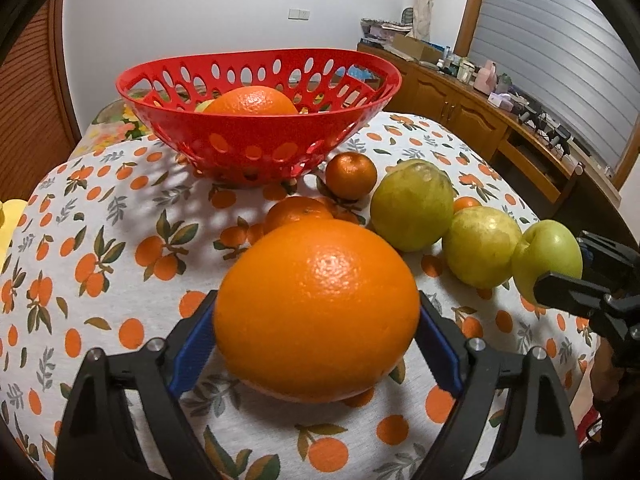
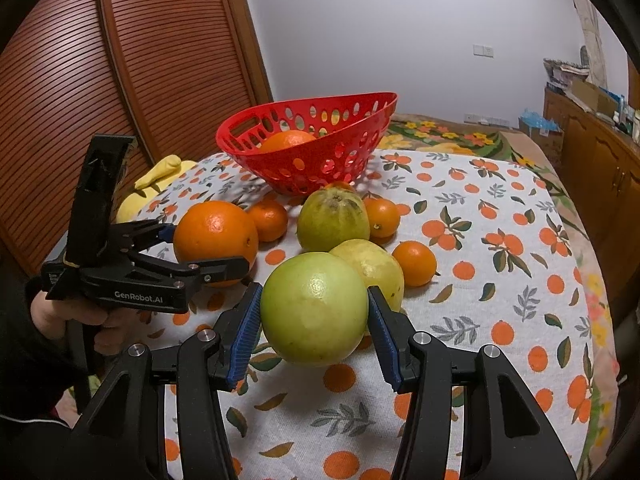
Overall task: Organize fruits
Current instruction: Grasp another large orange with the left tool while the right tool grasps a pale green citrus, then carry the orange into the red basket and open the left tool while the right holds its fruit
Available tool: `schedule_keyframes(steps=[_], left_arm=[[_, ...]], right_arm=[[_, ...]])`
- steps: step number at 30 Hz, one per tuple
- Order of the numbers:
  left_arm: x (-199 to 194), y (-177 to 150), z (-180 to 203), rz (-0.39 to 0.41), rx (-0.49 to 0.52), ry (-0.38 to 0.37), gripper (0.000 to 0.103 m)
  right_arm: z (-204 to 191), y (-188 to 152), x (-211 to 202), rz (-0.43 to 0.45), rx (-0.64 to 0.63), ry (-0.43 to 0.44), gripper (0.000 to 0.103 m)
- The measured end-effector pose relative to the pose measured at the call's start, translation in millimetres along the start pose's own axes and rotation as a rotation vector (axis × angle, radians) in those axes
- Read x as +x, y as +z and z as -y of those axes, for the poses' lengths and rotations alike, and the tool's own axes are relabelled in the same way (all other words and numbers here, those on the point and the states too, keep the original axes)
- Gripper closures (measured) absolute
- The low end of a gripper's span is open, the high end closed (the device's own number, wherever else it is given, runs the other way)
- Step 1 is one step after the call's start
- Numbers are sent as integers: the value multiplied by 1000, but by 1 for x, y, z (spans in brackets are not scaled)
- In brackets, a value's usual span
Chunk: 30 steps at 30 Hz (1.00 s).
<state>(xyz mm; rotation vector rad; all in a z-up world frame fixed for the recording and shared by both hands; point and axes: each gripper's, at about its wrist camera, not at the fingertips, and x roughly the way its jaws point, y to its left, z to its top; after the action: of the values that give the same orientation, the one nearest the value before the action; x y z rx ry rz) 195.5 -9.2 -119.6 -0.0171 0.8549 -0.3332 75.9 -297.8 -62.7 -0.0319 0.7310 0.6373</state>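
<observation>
My left gripper (image 1: 318,336) squeezes the big orange (image 1: 316,308) on the tablecloth (image 1: 120,280). My right gripper (image 2: 314,320) squeezes a green apple (image 2: 314,308). The red basket (image 1: 256,140) sits at twelve o'clock, holding another orange (image 1: 254,100).

A white tablecloth (image 2: 500,320) printed with oranges and leaves covers the round table, and beneath its far edge shows a second cloth (image 2: 448,130) patterned with yellow flowers. A soft yellow object (image 2: 154,186) lies at the table's left edge. Behind it stands a brown louvred door (image 2: 120,80). The back wall is pale, with a white switch plate (image 1: 299,13). Along the right runs a wooden sideboard (image 1: 468,110) cluttered with boxes, bottles and small items, under a window with a grey shutter (image 1: 560,48)
</observation>
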Motion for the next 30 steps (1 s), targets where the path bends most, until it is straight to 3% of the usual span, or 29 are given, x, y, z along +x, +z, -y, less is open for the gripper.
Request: schedule_keyframes(steps=[18, 30], left_arm=[[-26, 5, -1, 80, -7, 10, 16], [-70, 39, -16, 193, -18, 48, 16]], right_arm=[[-1, 13, 0, 21, -14, 1, 50], [-4, 51, -9, 95, -50, 7, 50]])
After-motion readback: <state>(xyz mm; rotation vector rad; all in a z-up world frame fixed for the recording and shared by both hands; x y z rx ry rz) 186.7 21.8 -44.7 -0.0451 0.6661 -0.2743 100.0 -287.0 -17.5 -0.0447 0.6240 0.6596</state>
